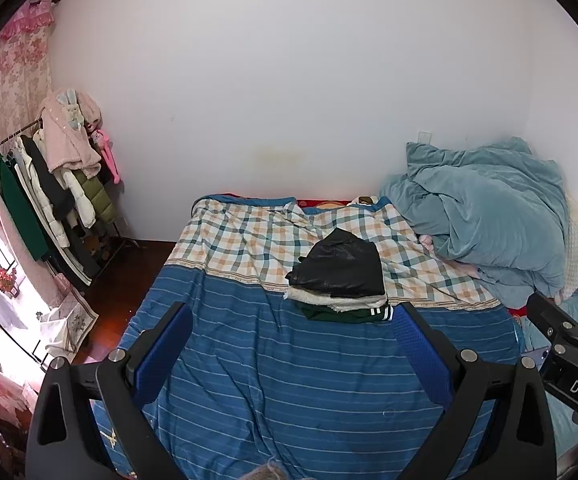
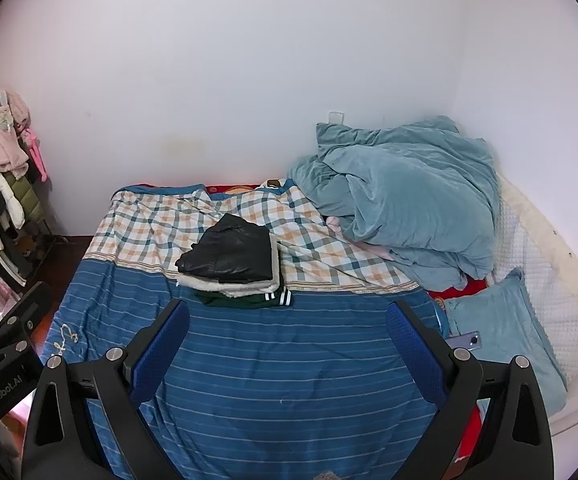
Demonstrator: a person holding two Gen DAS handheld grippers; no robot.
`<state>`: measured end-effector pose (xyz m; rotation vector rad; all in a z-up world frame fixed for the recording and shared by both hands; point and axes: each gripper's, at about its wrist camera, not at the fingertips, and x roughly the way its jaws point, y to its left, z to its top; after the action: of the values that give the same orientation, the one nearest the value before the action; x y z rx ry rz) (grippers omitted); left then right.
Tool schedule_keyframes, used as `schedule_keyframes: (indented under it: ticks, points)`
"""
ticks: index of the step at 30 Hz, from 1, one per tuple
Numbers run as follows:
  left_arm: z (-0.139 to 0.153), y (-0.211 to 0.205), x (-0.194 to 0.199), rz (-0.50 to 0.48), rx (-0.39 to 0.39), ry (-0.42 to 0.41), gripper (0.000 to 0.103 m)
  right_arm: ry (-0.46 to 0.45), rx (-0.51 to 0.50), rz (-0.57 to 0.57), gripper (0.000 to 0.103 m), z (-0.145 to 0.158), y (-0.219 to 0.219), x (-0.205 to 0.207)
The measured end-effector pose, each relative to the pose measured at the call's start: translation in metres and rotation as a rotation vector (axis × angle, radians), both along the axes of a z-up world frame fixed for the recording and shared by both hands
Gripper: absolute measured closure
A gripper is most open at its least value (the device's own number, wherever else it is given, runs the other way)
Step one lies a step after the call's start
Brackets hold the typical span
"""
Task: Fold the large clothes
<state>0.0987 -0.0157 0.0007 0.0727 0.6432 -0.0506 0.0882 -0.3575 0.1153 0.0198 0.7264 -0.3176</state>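
Observation:
A stack of folded clothes lies in the middle of the bed: a shiny black jacket (image 1: 341,266) on top, a white fleecy garment (image 1: 337,302) under it, and a dark green one with white stripes (image 1: 353,314) at the bottom. The stack also shows in the right wrist view (image 2: 231,256). My left gripper (image 1: 291,320) is open and empty, held above the blue striped bedspread (image 1: 289,380) just short of the stack. My right gripper (image 2: 287,318) is open and empty, also above the bedspread, near the stack's right side.
A crumpled teal duvet (image 2: 405,196) is piled at the bed's far right. A teal pillow (image 2: 505,332) and a phone (image 2: 467,340) lie at the right edge. A clothes rack (image 1: 49,200) with hanging coats stands at the left by the window.

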Motion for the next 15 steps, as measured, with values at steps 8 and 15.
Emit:
schedule_keyframes:
  ticks: [8, 15]
  points:
    - [0.0038, 0.0009, -0.0026, -0.002, 0.000, -0.007, 0.001, -0.005, 0.000, 0.006, 0.003, 0.0016, 0.0018, -0.0011]
    - [0.0071, 0.0013, -0.0025, 0.001, -0.002, -0.010, 0.001, -0.006, 0.002, 0.009, 0.003, 0.0022, 0.0037, -0.0010]
